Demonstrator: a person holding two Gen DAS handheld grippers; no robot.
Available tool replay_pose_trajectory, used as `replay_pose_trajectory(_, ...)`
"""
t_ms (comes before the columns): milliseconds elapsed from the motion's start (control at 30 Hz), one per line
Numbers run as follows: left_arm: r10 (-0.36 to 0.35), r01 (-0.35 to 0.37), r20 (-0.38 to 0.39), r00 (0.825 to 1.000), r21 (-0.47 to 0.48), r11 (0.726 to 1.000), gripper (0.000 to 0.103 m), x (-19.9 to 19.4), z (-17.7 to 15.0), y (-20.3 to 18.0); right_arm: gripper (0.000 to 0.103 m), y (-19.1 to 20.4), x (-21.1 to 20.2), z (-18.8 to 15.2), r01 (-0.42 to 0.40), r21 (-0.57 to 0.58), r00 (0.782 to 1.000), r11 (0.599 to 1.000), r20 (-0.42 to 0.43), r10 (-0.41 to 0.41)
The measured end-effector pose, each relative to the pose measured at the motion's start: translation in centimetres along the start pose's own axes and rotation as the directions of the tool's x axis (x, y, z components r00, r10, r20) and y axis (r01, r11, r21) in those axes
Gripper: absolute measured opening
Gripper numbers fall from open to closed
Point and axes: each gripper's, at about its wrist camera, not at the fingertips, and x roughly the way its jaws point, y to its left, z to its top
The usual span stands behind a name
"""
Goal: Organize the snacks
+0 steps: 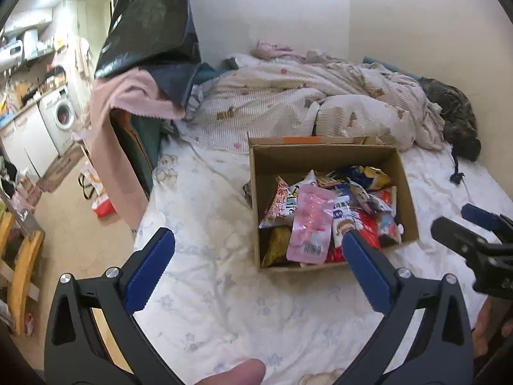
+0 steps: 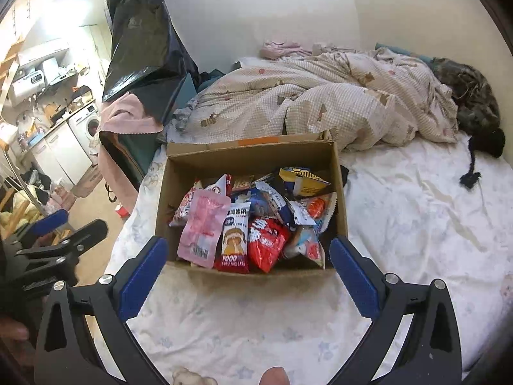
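A brown cardboard box (image 2: 253,157) of snack packets sits on a white floral bedsheet (image 2: 416,224). Both tongs, left gripper (image 1: 258,240) and right gripper (image 2: 248,250), gape empty. Possibly a kitchen lies beyond, with a white washing machine (image 1: 62,114).

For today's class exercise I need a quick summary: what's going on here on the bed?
A person holds two grippers above a bed. A cardboard box on it is full of snack packets, a pink packet on top. The left gripper and right gripper are both open and empty, short of the box.
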Motion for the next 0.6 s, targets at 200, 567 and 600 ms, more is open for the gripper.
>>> replay_pose_trajectory(200,0.011,-0.011,0.021,1.000,-0.010,1.000,0.103,-3.5,-2.1,0.5,0.103,-0.1,-2.4,-2.1,0.034,0.032,0.998,0.999,0.044,-0.035)
replay_pose_trajectory(567,0.058,-0.056,0.037,0.998,-0.049,0.997,0.103,-3.5,-4.5,0.9,0.103,1.4,-2.5,-4.4,0.079,-0.013,0.995,0.997,0.069,-0.078)
replay_pose_trajectory(600,0.068,-0.066,0.037,0.997,-0.050,0.997,0.103,-3.2,-4.5,0.8,0.103,1.6,-1.9,-4.5,0.089,-0.014,0.994,0.996,0.061,-0.088)
